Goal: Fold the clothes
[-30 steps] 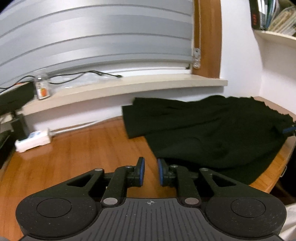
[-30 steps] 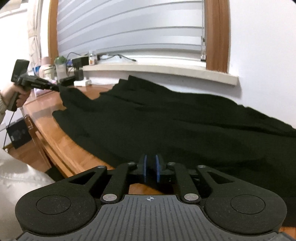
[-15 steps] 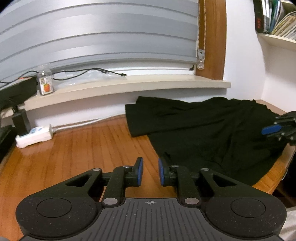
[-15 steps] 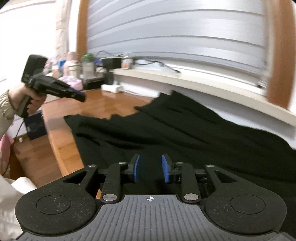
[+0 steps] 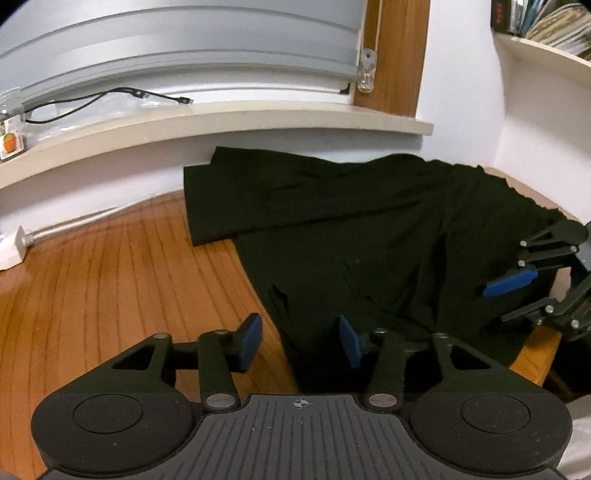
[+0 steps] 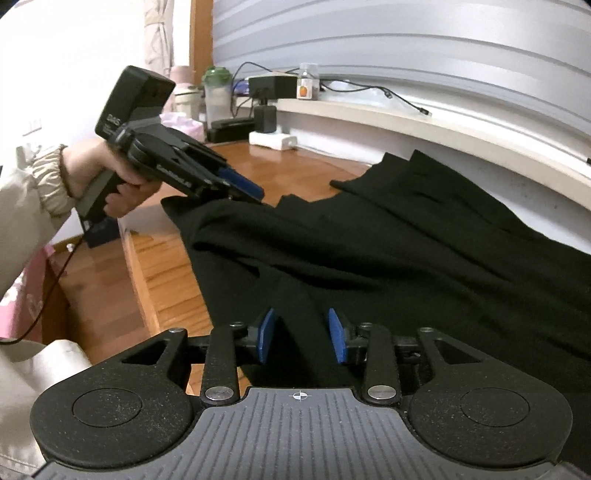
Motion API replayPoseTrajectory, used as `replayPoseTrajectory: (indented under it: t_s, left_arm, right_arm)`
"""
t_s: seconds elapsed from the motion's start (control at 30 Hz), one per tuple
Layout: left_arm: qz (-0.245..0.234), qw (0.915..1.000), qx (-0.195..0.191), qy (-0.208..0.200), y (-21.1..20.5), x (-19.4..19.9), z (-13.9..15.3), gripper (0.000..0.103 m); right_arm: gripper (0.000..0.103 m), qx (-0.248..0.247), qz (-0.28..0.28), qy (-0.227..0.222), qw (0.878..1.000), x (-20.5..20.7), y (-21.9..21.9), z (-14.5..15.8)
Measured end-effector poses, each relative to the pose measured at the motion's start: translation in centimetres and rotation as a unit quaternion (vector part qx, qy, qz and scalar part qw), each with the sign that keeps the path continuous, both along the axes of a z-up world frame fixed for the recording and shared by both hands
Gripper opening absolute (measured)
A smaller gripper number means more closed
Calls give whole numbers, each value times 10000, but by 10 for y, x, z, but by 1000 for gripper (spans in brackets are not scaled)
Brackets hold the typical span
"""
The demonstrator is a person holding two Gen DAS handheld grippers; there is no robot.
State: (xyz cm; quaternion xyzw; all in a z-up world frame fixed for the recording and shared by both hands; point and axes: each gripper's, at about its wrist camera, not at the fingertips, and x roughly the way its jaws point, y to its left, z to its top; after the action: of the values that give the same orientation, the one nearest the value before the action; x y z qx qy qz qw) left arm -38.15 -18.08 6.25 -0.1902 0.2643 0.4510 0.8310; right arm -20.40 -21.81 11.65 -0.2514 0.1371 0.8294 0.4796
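A black garment point(image 5: 369, 236) lies spread over the wooden table point(image 5: 110, 288), its far edge against the wall. My left gripper point(image 5: 300, 343) hovers low over the garment's left edge, which runs between its blue pads without touching them; the jaws are opening. The right wrist view shows that gripper point(image 6: 255, 195) in a person's hand point(image 6: 110, 184) above the garment's point(image 6: 406, 251) near-left corner. My right gripper point(image 6: 301, 341) is at the garment's front edge with a raised fold of cloth between its pads, untouched, and its jaws are opening too. It also shows at the right side of the left wrist view point(image 5: 517, 299).
A window sill point(image 5: 221, 122) with a black cable point(image 5: 110, 96) runs behind the table. A white power strip point(image 6: 273, 140), a jar point(image 6: 308, 81), bottles and a charger crowd the far left end. A shelf with books point(image 5: 546, 26) hangs at the right. The table's front edge point(image 6: 136, 266) drops to the floor.
My left gripper has come down toward the garment's left edge and its jaws have spread. My right gripper has swung along the front edge and gone from shut to open.
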Motion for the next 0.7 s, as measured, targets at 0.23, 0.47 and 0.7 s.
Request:
replayPoseTrajectory:
  t_s: [0.23, 0.47, 0.7]
  left_arm:
    - [-117, 9999, -28, 53, -2, 6, -1, 29]
    - [31, 9988, 464, 132, -11, 11, 23, 10]
    - [340, 9979, 537, -97, 12, 12, 49, 10]
  right_arm:
    - [38, -41, 81, 10, 10000, 1, -4, -3]
    - [3, 51, -12, 344, 9994, 20, -10, 4]
    - [3, 250, 205, 602, 9977, 33, -30, 28]
